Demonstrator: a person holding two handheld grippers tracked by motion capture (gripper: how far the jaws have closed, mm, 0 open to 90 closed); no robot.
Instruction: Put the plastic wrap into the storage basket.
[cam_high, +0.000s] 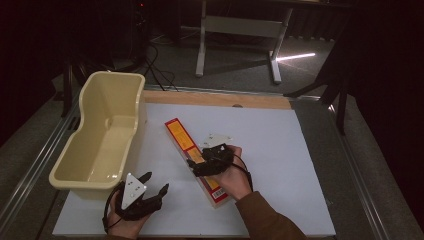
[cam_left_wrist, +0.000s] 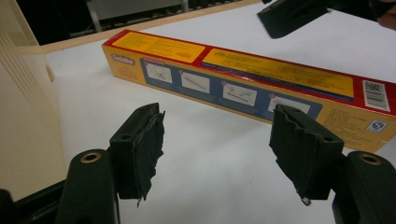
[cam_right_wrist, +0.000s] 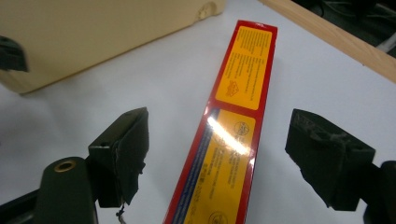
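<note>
A long, narrow red and yellow box (cam_high: 192, 156) lies flat on the white table top (cam_high: 280, 150), running diagonally from the middle toward the front. My right gripper (cam_high: 202, 165) hovers over the box's middle, open, with one jaw on each side of the box (cam_right_wrist: 229, 140) and not touching it. My left gripper (cam_high: 156, 184) is at the front left, open and holding nothing, and points toward the long side of the box (cam_left_wrist: 243, 79). A jaw of the other gripper (cam_left_wrist: 289, 16) shows above the box's far side in the left gripper view.
A cream plastic tub (cam_high: 102, 132) stands along the table's left side, close to my left gripper; its wall (cam_right_wrist: 93, 32) lies beyond the box. A wooden strip (cam_high: 215, 98) borders the far edge. A desk frame (cam_high: 240, 30) stands on the floor behind.
</note>
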